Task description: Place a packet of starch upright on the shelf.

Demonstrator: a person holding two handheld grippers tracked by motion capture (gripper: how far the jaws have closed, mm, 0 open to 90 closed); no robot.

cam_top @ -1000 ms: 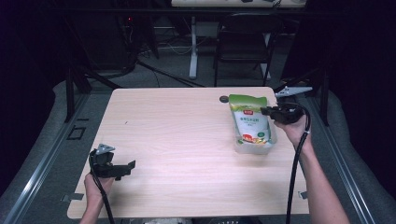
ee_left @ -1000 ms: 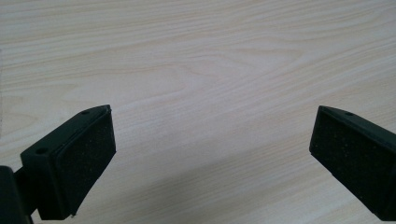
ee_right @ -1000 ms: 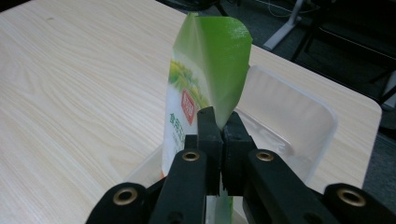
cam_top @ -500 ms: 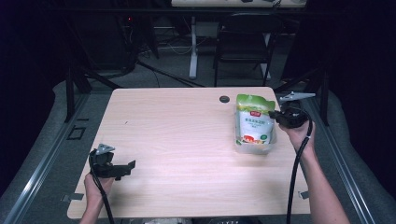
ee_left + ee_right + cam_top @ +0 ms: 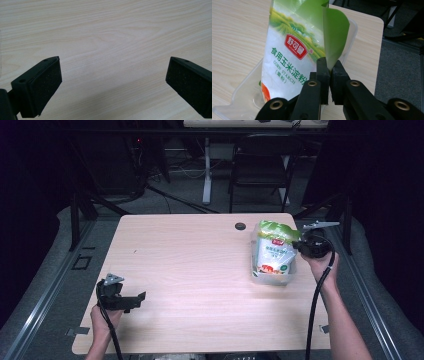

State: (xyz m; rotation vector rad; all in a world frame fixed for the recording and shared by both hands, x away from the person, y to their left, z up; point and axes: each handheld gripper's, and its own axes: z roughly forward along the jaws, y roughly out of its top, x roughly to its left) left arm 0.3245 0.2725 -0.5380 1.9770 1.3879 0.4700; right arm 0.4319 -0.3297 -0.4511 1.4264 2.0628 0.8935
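A green and white corn starch bag (image 5: 274,251) stands tilted upright in a clear plastic tray (image 5: 270,278) on the right side of the table. My right gripper (image 5: 300,245) is shut on the bag's green side edge (image 5: 334,37), with the fold pinched between the jaws (image 5: 329,68). In the right gripper view the bag's label (image 5: 292,60) faces the camera. My left gripper (image 5: 137,298) hovers low over the front left of the wooden table (image 5: 200,270), open, with bare wood between its pads (image 5: 47,82).
A small dark round grommet (image 5: 240,226) sits in the table near the far edge. A black chair (image 5: 260,165) and a desk leg (image 5: 206,175) stand beyond the table. Grey floor (image 5: 399,65) lies off the table's right edge.
The right gripper has raised the bag from lying nearly flat in the tray to standing more upright, shifting slightly nearer. The left gripper has stayed put.
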